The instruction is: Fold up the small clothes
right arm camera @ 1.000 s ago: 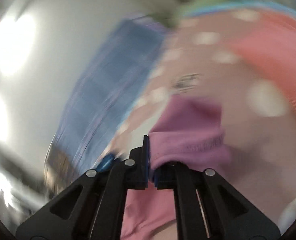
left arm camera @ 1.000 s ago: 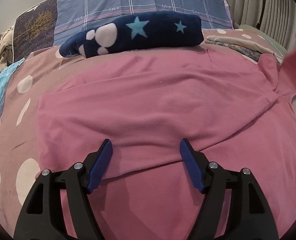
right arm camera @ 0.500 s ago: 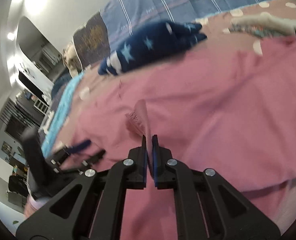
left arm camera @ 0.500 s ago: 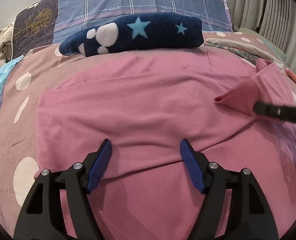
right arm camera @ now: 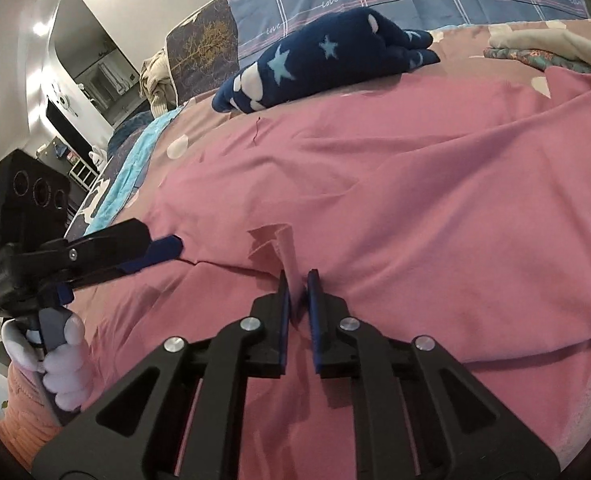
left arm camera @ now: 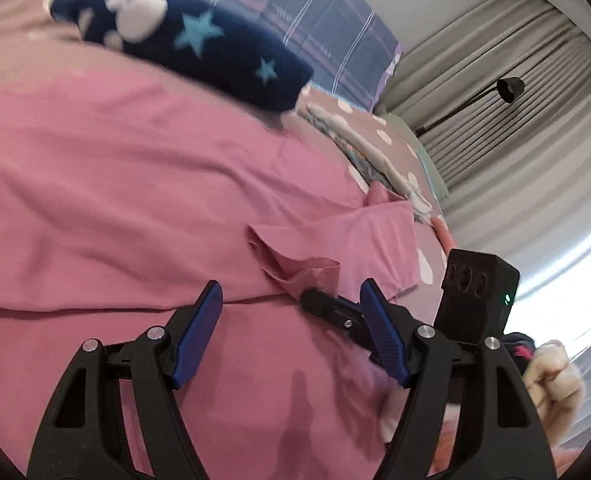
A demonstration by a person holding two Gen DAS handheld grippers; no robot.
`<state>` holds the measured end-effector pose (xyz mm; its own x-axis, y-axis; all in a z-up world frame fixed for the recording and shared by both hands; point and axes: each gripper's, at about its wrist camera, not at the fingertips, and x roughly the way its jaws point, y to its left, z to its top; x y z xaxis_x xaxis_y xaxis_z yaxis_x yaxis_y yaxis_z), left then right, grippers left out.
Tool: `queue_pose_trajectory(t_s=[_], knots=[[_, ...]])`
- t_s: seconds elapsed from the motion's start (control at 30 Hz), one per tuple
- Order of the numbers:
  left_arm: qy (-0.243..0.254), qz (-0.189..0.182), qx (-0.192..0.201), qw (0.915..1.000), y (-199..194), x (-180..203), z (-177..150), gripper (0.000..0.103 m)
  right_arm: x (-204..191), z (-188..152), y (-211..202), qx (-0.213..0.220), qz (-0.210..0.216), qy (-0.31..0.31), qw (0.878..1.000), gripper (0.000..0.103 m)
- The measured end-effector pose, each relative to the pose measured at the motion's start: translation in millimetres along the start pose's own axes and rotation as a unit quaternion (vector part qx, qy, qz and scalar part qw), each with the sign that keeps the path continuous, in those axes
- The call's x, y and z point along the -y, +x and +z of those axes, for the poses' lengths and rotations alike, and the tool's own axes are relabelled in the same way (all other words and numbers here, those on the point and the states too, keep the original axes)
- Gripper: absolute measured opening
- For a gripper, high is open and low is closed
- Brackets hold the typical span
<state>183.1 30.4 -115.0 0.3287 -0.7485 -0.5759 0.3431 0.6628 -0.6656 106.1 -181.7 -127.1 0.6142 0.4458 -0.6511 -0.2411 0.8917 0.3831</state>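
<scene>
A pink garment (left arm camera: 135, 184) lies spread on the bed, also in the right wrist view (right arm camera: 415, 208). Its sleeve (left arm camera: 335, 236) is folded in over the body. My right gripper (right arm camera: 296, 280) rests low on the garment with its jaws slightly parted around the upright sleeve edge (right arm camera: 283, 248); it shows in the left wrist view (left arm camera: 323, 304) too. My left gripper (left arm camera: 291, 296) is open and empty just above the garment's lower part, close beside the right one, and shows in the right wrist view (right arm camera: 163, 248).
A folded navy star blanket (left arm camera: 183, 40) lies behind the garment, before a blue plaid pillow (left arm camera: 295, 8). Folded clothes (left arm camera: 367, 148) lie at the far right on the dotted bedspread (left arm camera: 391, 132). Curtains (left arm camera: 515, 92) and a lamp (left arm camera: 509, 88) stand beyond.
The right gripper carried the sleeve leftward over the body, set it down, and its jaws have parted a little. The left gripper turned to the right, toward the right gripper.
</scene>
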Motion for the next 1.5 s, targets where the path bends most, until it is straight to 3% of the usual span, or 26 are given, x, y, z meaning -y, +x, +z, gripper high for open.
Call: queue_pose_trajectory(t_s=[0.2, 0.3, 0.33, 0.4, 0.47, 0.53, 0.63, 0.73, 0.8, 0.9, 0.97, 1.03, 1.27, 1.5], knots=[[-0.064, -0.033, -0.032, 0.9969, 41, 4, 14, 0.072, -4, 0, -8, 0.026, 0.013, -0.013, 0.999, 0.007], [-0.076, -0.014, -0.044, 0.996, 57, 7, 21, 0.07, -10, -1, -9, 0.03, 0.02, -0.03, 0.999, 0.007], [-0.08, -0.004, -0.047, 0.9957, 63, 8, 23, 0.065, -12, -1, -10, 0.032, 0.025, -0.035, 0.999, 0.007], [-0.077, 0.01, -0.054, 0.9955, 72, 13, 29, 0.001, -16, -1, -13, 0.037, 0.034, -0.046, 0.998, 0.007], [-0.078, 0.007, -0.055, 0.9954, 73, 19, 34, 0.001, -17, -1, -12, 0.034, 0.029, -0.047, 0.998, 0.015], [-0.038, 0.02, -0.028, 0.9987, 56, 37, 46, 0.001, -16, 0, -15, 0.032, 0.025, -0.041, 0.998, 0.032], [0.015, 0.016, 0.012, 0.9997, 15, 60, 64, 0.001, -18, 2, -41, 0.054, 0.032, -0.044, 0.997, 0.033], [0.057, 0.041, 0.061, 0.9957, -32, 69, 80, 0.001, -15, 0, -73, 0.075, 0.03, -0.06, 0.995, 0.042], [0.069, 0.063, 0.085, 0.992, -55, 64, 85, 0.001, -6, -6, -81, 0.07, -0.008, -0.066, 0.995, 0.047], [0.081, 0.116, 0.115, 0.9832, -86, 44, 85, 0.001, 22, -14, -72, 0.036, -0.074, -0.023, 0.996, 0.047], [0.074, 0.144, 0.123, 0.9791, -103, 24, 83, 0.001, 43, -18, -65, 0.02, -0.077, 0.027, 0.996, 0.04], [0.064, 0.162, 0.124, 0.9769, -112, 5, 79, 0.001, 47, -18, -64, 0.022, -0.069, 0.038, 0.997, 0.041], [0.017, 0.221, 0.107, 0.9693, -106, -63, 75, 0.001, 35, -20, -54, 0.015, -0.097, 0.002, 0.995, 0.049], [-0.03, 0.241, 0.111, 0.9636, -113, -101, 70, 0.003, 40, -22, -56, 0.018, -0.085, 0.009, 0.996, 0.05]])
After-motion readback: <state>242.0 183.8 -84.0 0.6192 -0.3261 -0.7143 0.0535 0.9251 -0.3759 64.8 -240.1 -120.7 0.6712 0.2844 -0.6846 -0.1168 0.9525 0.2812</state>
